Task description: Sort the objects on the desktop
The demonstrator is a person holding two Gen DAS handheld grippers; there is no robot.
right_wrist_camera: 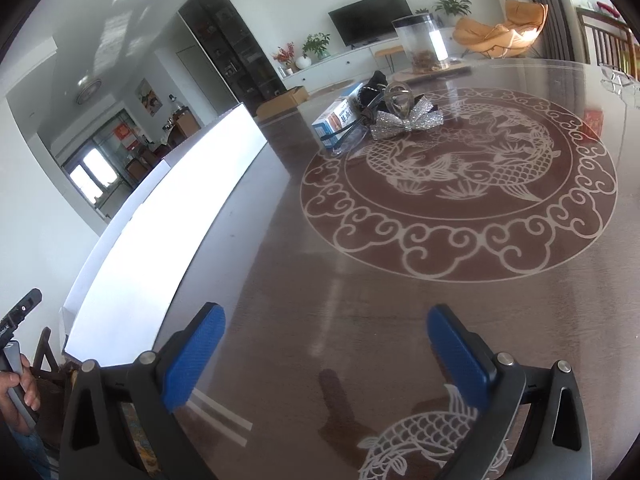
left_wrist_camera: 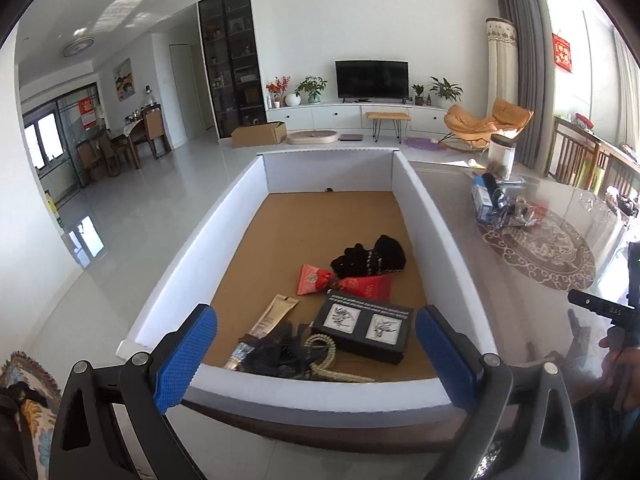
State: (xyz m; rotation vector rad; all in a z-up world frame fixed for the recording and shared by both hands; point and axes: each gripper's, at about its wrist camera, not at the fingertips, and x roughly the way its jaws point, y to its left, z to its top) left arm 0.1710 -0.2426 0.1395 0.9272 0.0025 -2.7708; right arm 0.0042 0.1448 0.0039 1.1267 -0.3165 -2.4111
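**Two open grippers, one box, one pile left on the table**

The left gripper (left_wrist_camera: 316, 356) is seen low in the left wrist view, its blue pads spread wide with nothing between them, poised over the near wall of a white-walled box (left_wrist_camera: 200, 248) with a brown floor. Only this view shows the inside of the box: a black framed plaque (left_wrist_camera: 362, 328), a red tube (left_wrist_camera: 366, 286) and a red pouch (left_wrist_camera: 314, 278) lying together, a black glove (left_wrist_camera: 370, 258), a beige tube (left_wrist_camera: 274, 316) and a tangle of dark items with a pearl-studded piece (left_wrist_camera: 320, 346) in the near corner (the exact nature of the tangle cannot be told).

In the right wrist view the right gripper (right_wrist_camera: 326, 356) is likewise held wide apart and empty, low over the glossy dark table (right_wrist_camera: 320, 280). The box (right_wrist_camera: 168, 216) is shown here only as a blank outer wall along the left of the frame. The unsorted pile is seen more clearly in the upper centre: a blue-and-white carton (right_wrist_camera: 340, 118), a silver glitter bow (right_wrist_camera: 404, 120), a black object (right_wrist_camera: 374, 84) behind it, and a clear jar (right_wrist_camera: 420, 42) further back. In the left view this pile (left_wrist_camera: 500, 204) appears at the right, well apart from the box.
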